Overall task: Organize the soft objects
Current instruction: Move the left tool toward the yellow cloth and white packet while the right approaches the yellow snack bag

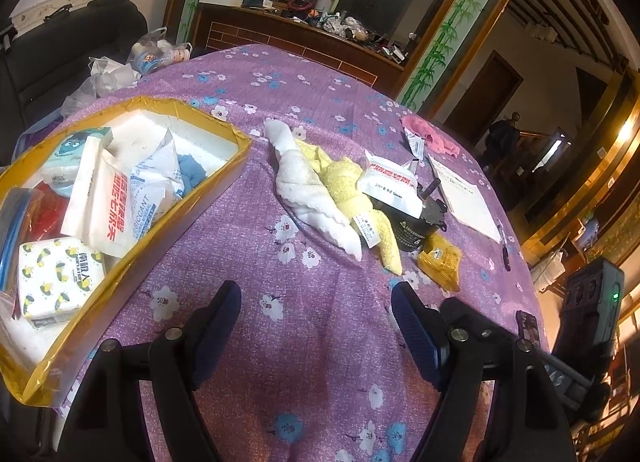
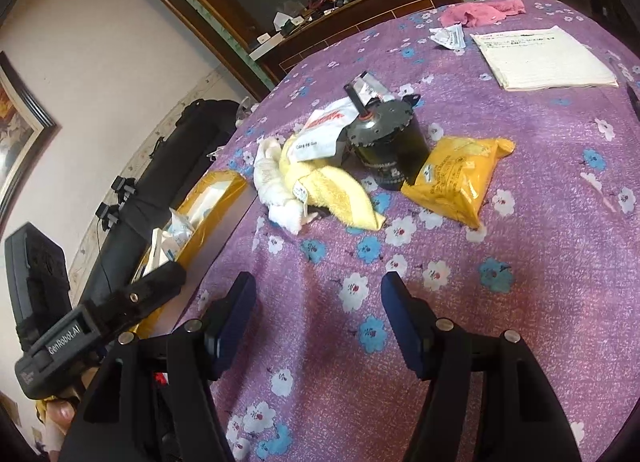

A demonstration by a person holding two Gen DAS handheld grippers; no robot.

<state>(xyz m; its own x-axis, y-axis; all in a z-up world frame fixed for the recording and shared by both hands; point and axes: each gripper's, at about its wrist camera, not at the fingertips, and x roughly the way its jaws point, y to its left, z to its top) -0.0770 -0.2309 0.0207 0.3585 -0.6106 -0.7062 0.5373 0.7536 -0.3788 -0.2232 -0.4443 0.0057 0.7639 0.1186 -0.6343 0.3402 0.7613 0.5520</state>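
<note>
A white towel (image 1: 308,189) and a yellow towel (image 1: 360,197) lie tangled mid-table, also in the right wrist view (image 2: 276,177) (image 2: 340,189). A white glove packet (image 1: 390,185) rests on them. A yellow pouch (image 1: 440,262) (image 2: 456,177) lies beside a black motor (image 1: 412,225) (image 2: 384,141). A pink cloth (image 1: 430,133) (image 2: 480,11) lies at the far edge. A yellow-rimmed box (image 1: 208,197) at left holds tissue packs and packets. My left gripper (image 1: 316,314) is open and empty above the cloth, short of the towels. My right gripper (image 2: 318,298) is open and empty too.
The table has a purple flowered cloth (image 1: 320,342). A paper pad (image 1: 464,193) (image 2: 544,57) and a pen (image 1: 505,250) lie at the right. Plastic bags (image 1: 120,69) sit beyond the box. A cluttered wooden cabinet (image 1: 304,25) stands behind the table.
</note>
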